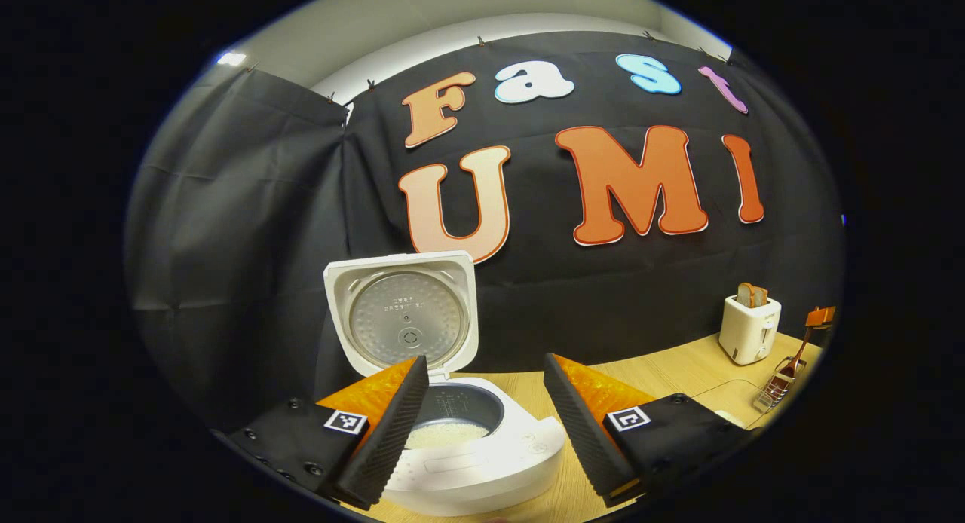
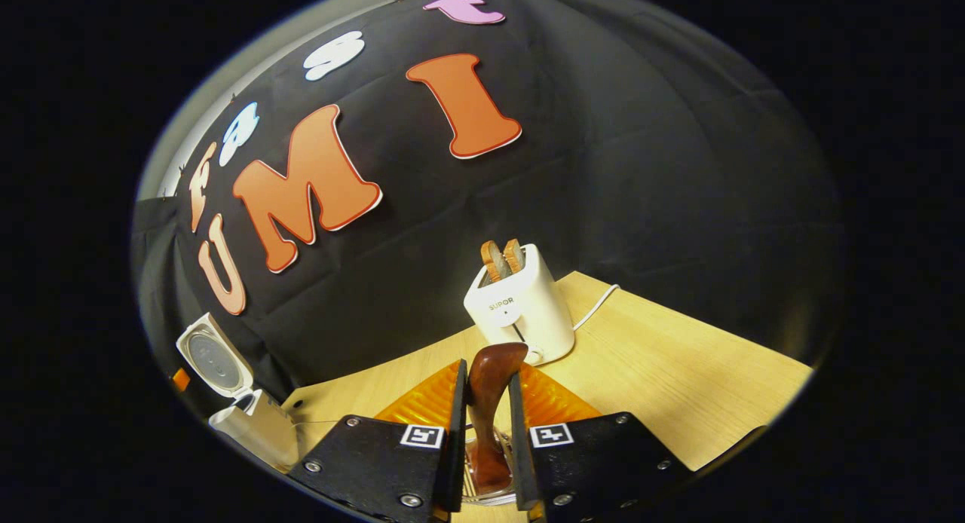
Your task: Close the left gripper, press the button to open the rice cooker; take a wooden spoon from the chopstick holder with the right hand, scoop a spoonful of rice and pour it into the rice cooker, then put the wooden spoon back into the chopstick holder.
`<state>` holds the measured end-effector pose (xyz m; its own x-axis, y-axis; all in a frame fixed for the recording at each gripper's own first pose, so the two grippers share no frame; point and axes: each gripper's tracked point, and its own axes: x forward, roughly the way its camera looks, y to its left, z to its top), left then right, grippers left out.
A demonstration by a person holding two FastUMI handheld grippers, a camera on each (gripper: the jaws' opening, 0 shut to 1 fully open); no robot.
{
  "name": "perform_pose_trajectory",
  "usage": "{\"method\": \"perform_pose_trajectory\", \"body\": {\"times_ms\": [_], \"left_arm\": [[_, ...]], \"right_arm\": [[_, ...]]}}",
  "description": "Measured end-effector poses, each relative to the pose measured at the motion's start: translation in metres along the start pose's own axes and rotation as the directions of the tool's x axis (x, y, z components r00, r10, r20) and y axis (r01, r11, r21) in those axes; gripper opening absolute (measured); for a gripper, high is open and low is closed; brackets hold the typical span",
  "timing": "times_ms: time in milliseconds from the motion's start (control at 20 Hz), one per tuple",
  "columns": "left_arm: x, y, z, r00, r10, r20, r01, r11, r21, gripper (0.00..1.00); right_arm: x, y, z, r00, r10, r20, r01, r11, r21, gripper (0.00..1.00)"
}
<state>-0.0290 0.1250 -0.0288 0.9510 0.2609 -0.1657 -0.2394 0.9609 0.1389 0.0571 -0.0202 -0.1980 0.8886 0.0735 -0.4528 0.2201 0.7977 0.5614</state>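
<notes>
Gripping wooden spoon (image 2: 488, 402), right fingers (image 2: 455, 425) clenched, bowl seemingly hidden, left fingers (image 1: 392, 432) released.

From the left gripper view we look close and slightly down at the open rice cooker (image 1: 452, 402); the right gripper view tilts, low over the desk (image 2: 678, 357), facing the toaster (image 2: 520, 304) (both views share it).
</notes>
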Motion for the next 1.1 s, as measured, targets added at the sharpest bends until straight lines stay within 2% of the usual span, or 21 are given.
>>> {"method": "perform_pose_trajectory", "body": {"times_ms": [100,150,200,300,400,450,700,750,900,1000,1050,1100], "left_arm": [[-0.002,0.001,0.001,1.000,-0.001,0.002,0.001,1.000,-0.004,0.96],[-0.002,0.001,0.001,1.000,0.000,0.004,0.000,1.000,-0.007,1.00],[-0.004,0.003,0.001,1.000,-0.001,0.008,0.001,1.000,-0.011,0.96],[-0.006,0.005,0.000,1.000,-0.001,0.011,0.001,1.000,-0.016,0.95],[-0.007,0.008,-0.002,1.000,0.006,0.011,-0.005,1.000,-0.017,0.96],[-0.006,0.010,-0.002,1.000,0.008,0.009,-0.008,1.000,-0.019,0.99],[-0.004,0.014,-0.011,1.000,0.008,-0.011,-0.008,0.999,-0.035,0.99],[-0.004,0.011,-0.012,1.000,0.002,-0.013,-0.003,0.999,-0.039,0.96],[-0.006,0.009,-0.011,1.000,-0.008,-0.008,0.007,0.999,-0.044,0.99],[-0.009,0.006,-0.008,1.000,-0.022,0.005,0.022,0.998,-0.060,0.99],[-0.010,0.007,-0.008,1.000,-0.021,0.009,0.022,0.998,-0.063,0.95],[-0.011,0.009,-0.009,1.000,-0.017,0.012,0.018,0.998,-0.062,0.99]], "right_arm": [[-0.002,0.005,-0.002,1.000,0.008,-0.001,-0.008,1.000,0.001,0.22],[-0.004,0.007,-0.001,1.000,0.004,0.004,-0.004,1.000,-0.002,0.21],[-0.006,0.010,-0.002,1.000,0.006,0.001,-0.006,1.000,-0.009,0.19],[-0.010,0.016,-0.001,1.000,0.001,0.010,0.000,0.999,-0.032,0.17],[-0.014,0.017,0.000,1.000,-0.004,0.018,0.005,0.998,-0.062,0.17],[-0.018,0.021,0.001,1.000,-0.003,0.025,0.005,0.997,-0.079,0.17],[-0.034,0.029,0.000,0.999,0.002,0.035,0.002,0.991,-0.132,0.17],[-0.035,0.030,0.000,0.999,0.005,0.032,0.000,0.991,-0.132,0.17],[-0.041,0.036,0.000,1.000,0.012,0.017,-0.009,0.991,-0.135,0.17],[-0.048,0.045,0.014,0.998,0.028,0.060,-0.019,0.989,-0.146,0.13],[-0.051,0.051,0.023,0.996,0.037,0.086,-0.024,0.988,-0.150,0.13],[-0.055,0.058,0.032,0.993,0.052,0.110,-0.033,0.986,-0.161,0.14]]}}
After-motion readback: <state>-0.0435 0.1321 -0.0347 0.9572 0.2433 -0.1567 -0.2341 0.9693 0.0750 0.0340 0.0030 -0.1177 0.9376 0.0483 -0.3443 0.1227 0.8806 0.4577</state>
